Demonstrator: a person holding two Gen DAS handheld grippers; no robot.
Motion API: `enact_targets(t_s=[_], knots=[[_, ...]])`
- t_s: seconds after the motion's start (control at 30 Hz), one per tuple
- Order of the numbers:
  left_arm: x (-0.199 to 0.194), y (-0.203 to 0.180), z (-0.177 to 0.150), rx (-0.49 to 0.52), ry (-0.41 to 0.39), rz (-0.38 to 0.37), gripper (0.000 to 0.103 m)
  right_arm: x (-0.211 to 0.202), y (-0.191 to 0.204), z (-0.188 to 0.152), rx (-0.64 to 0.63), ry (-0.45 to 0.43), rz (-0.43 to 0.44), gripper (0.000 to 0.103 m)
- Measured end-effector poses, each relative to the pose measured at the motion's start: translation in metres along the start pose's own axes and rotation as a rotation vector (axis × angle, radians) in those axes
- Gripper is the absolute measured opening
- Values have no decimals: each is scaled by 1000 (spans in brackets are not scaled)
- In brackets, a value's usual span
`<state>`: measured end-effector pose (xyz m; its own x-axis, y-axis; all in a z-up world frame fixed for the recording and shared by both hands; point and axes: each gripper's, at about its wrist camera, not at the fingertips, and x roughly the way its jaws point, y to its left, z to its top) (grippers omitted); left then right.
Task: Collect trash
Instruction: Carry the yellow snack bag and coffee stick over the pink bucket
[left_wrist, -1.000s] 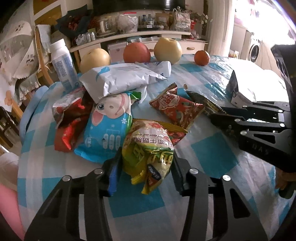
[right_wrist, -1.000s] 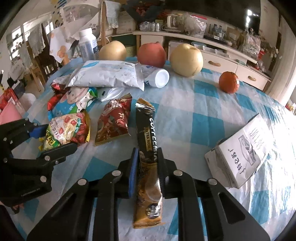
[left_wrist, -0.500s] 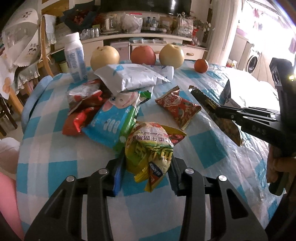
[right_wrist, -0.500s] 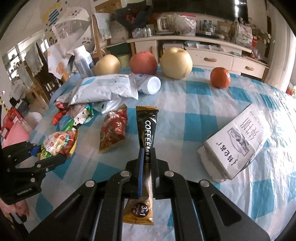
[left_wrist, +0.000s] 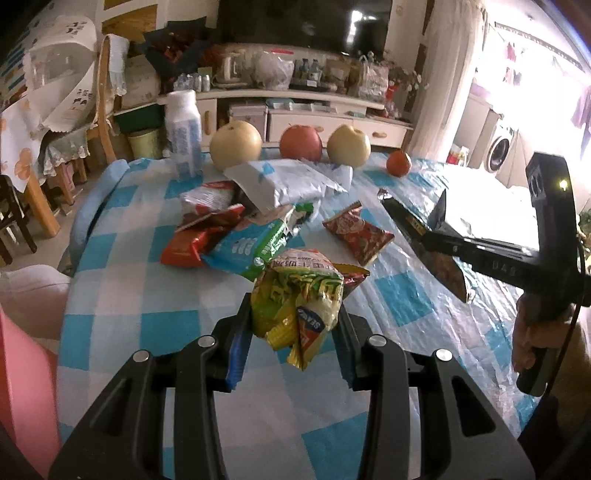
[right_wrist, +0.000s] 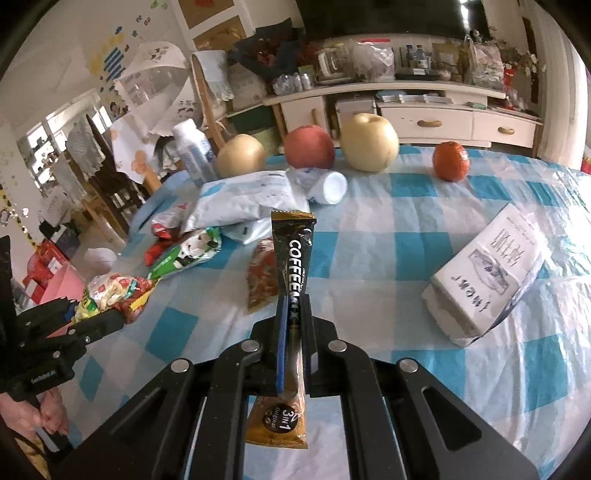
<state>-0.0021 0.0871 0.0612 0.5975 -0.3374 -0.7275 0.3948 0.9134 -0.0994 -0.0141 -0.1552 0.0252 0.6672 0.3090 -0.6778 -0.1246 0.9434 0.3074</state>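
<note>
My left jaws pinched the snack bag (left_wrist: 299, 295), my right jaws the coffee sachet (right_wrist: 291, 266), both lifted above the desk (right_wrist: 388, 236) for binning.

Right gripper (right_wrist: 293, 314) clamped on a black coffee sachet (right_wrist: 290, 280), lifted above the checked tablecloth (right_wrist: 388, 236). At left, left gripper (right_wrist: 92, 314) gripping a crumpled yellow snack wrapper (right_wrist: 107, 291).

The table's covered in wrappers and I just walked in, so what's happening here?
A person is clearing trash with two handheld grippers. The left gripper is shut on a crumpled yellow-green snack bag; the right gripper is shut on a black coffee-mix sachet. More wrappers, fruit and a bottle remain on the checked tablecloth.
</note>
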Motion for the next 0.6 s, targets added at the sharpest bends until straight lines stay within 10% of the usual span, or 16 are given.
enact_targets(t_s=[0.6], knots=[[-55,39,1,-100,-129,24,42,-22,89,4,-67,-47,203,7]])
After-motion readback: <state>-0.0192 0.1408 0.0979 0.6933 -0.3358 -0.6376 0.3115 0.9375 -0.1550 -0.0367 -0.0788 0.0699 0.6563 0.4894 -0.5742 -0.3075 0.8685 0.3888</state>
